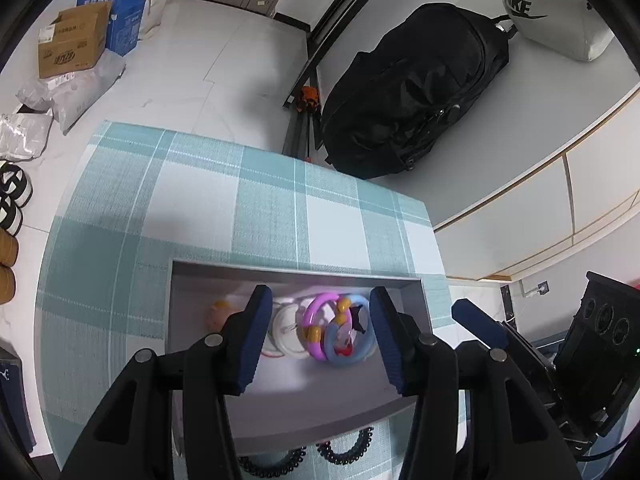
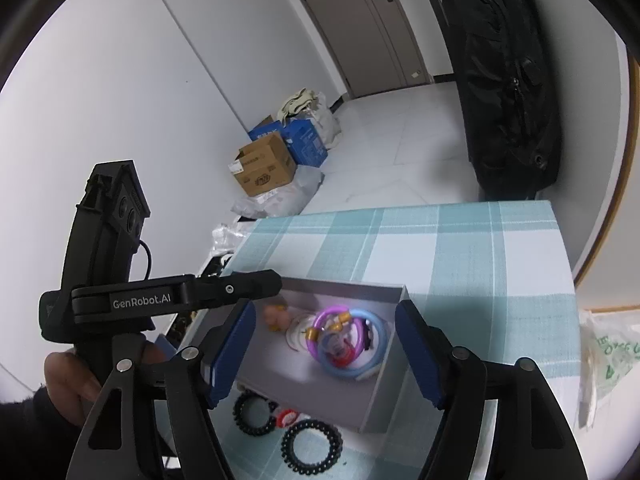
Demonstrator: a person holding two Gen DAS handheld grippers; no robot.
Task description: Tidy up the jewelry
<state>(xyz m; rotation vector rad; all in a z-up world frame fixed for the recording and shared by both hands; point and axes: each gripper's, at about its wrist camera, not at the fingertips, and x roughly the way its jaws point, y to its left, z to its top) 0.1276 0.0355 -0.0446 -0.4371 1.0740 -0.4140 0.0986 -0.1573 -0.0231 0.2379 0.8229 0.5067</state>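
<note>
Hovering low in frame over the grey box (image 1: 296,276), left gripper (image 1: 318,344) spread apart, gripping nothing. Right gripper (image 2: 326,354) likewise gaping, empty. Lying inside, center: pink bracelet (image 1: 316,320), blue bracelet (image 1: 360,344). Resting below the box: black coil ties (image 2: 312,446).

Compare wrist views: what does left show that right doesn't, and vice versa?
Left only: grey Nike bag and tape rolls on the floor.
Right only: red hair tie, plastic bag, the person's hand on the left gripper.
Both: grey box holding bracelets, black spiral ties, plaid tablecloth, black backpack.
</note>
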